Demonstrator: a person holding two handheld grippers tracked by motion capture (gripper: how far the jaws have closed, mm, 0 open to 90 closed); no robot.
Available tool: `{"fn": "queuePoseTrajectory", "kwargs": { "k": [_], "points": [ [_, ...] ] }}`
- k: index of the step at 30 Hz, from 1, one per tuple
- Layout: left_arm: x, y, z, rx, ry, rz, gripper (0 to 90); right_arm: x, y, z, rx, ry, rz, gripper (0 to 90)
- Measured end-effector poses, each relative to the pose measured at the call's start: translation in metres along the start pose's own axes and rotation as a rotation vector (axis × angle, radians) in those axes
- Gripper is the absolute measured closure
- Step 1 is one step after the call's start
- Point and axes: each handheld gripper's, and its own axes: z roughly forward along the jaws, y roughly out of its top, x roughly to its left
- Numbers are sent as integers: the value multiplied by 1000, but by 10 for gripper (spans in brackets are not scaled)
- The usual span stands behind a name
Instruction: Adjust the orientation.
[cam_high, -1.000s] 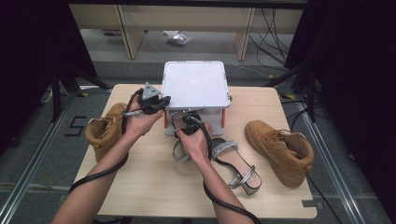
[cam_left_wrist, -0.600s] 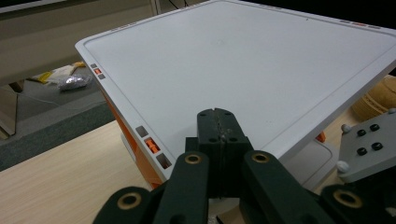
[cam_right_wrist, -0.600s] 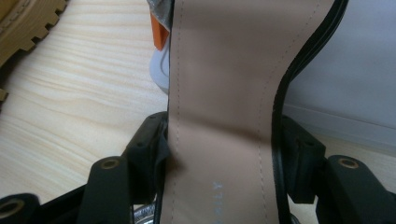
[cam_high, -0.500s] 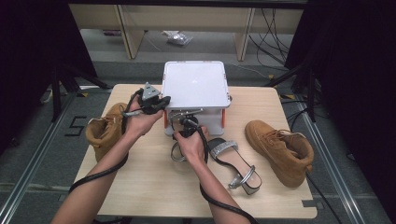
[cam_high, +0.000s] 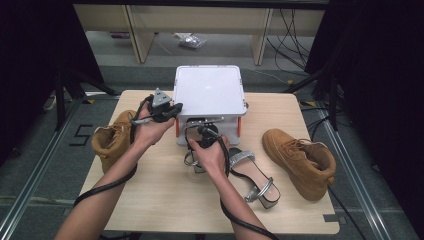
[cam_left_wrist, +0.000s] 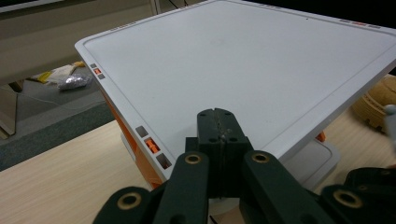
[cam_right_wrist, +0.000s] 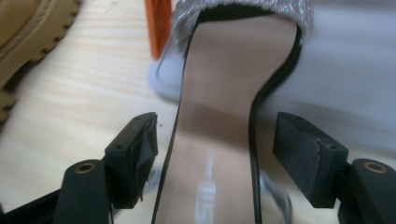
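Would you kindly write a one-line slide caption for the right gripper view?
Right gripper, jaws open, straddles a silver-strapped sandal lying on the wooden table against the white box.

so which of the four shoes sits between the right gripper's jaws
The silver sandal by the white box, lying between the open right gripper; its twin and both tan boots lie clear.

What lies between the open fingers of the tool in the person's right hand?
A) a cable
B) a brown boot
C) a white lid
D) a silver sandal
D: in the right gripper view the silver sandal lies between the spread fingers, which stand clear of its sides.
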Motion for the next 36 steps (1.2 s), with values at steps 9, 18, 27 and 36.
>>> {"fn": "queuePoseTrajectory", "kwargs": {
  "k": [9,18,27,36],
  "points": [
    [0,0,0,1,3,10,897,-15,-22,-61,-39,106,-23,488],
    [-1,0,0,3,5,14,897,-17,-54,-73,43,150,-117,781],
    [-1,0,0,1,4,12,897,-6,-70,-44,146,146,-155,900],
    [-1,-1,0,-1,5,15,897,-4,-71,-32,89,110,-138,900]
  ]
}}
